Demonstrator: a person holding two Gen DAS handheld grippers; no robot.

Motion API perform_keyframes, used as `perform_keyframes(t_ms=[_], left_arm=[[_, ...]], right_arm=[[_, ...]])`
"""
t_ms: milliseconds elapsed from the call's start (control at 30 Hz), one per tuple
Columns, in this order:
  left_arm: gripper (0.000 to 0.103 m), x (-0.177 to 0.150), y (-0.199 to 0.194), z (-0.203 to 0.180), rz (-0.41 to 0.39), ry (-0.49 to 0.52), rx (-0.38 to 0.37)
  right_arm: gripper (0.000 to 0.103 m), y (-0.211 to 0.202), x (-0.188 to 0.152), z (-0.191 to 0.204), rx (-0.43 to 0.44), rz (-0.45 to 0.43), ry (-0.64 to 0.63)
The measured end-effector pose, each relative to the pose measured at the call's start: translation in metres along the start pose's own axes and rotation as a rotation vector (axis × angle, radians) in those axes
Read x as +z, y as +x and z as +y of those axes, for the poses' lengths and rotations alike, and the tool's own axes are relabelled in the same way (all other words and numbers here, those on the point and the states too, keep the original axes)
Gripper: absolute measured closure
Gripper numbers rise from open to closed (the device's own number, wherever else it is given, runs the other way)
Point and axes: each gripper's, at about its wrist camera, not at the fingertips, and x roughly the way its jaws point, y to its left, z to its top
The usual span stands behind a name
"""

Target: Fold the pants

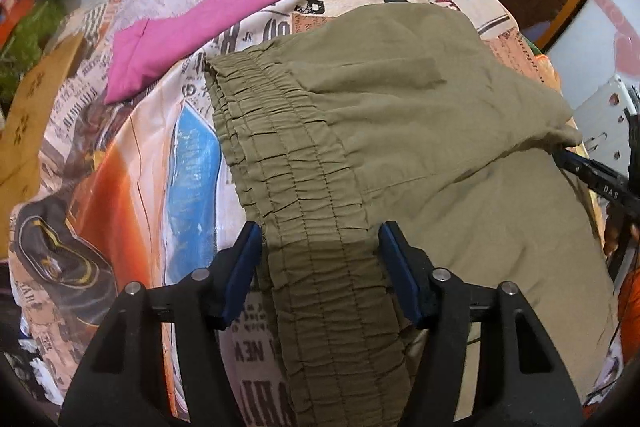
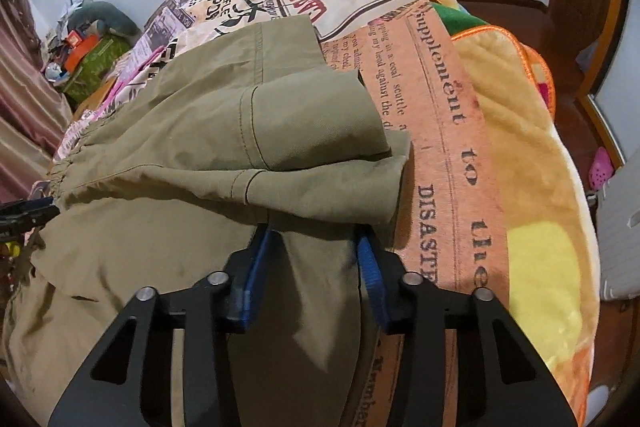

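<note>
The left gripper (image 1: 320,239) has its jaws astride the gathered elastic waistband (image 1: 304,195) of the olive pants (image 1: 400,99). Its blue pads (image 1: 394,259) sit against either edge of the band, yet I cannot tell whether they press it or only flank it. The right gripper (image 2: 314,247) has its jaws drawn closer together over a raised fold of the same pants (image 2: 200,147) near the hemmed leg ends (image 2: 320,123). The cloth fills the gap and the blue pads (image 2: 370,267) touch it on both sides, so it looks pinched.

The pants lie flat across the bed. The waistband is at the left end. The two leg hems, one lying on the other, are at the right end. The near edge hangs toward the grippers.

Under the pants is a bedspread (image 1: 168,155) printed like old newspaper pages, with an orange and blue patch just left of the waistband. A folded pink garment (image 1: 188,39) lies on the bedspread at the far left, apart from the pants. On the right side a plush orange and yellow blanket (image 2: 532,211) lies beside the printed cover. Beyond it are a wooden floor and a pink shoe (image 2: 602,167). In the far left corner is a cluttered heap beside a striped curtain (image 2: 24,87).
</note>
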Motion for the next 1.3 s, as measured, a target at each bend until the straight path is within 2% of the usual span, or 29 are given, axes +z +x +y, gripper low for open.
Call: perform_keyframes(t_ms=[33, 100, 200, 367, 567, 767, 933, 1000, 1133, 1300], left_arm=[[0.046, -0.001, -0.001, -0.002, -0.007, 0.010, 0.009], [0.047, -0.002, 0.000, -0.004, -0.015, 0.019, 0.031], [0.047, -0.004, 0.001, -0.007, -0.036, 0.037, 0.070], [0.047, -0.007, -0.001, -0.005, -0.052, 0.024, 0.082], [0.043, -0.011, 0.002, -0.006, -0.079, 0.038, 0.094], [0.041, -0.012, 0.001, -0.003, -0.087, 0.029, 0.074], [0.042, -0.010, -0.011, 0.000, -0.059, 0.018, 0.047], [0.042, -0.009, -0.022, 0.004, -0.073, 0.003, 0.029], [0.042, 0.003, -0.034, 0.011, -0.113, -0.012, 0.051], [0.042, 0.024, -0.020, 0.019, -0.084, -0.052, 0.026]], right_arm=[[0.073, 0.000, 0.000, 0.001, 0.001, -0.002, -0.004], [0.092, 0.001, 0.000, 0.002, -0.013, -0.006, -0.020], [0.095, 0.001, -0.002, 0.006, -0.058, -0.019, -0.054], [0.098, -0.005, -0.004, 0.014, -0.160, -0.037, -0.136], [0.099, -0.006, -0.005, 0.010, -0.156, -0.028, -0.093], [0.099, -0.005, -0.010, 0.004, -0.125, -0.018, -0.039], [0.098, -0.015, -0.007, 0.010, -0.135, 0.012, -0.095], [0.096, -0.027, -0.007, 0.008, -0.130, -0.004, -0.090], [0.096, -0.047, 0.002, 0.002, -0.131, -0.041, -0.057], [0.070, -0.056, 0.025, -0.001, -0.122, -0.107, -0.041]])
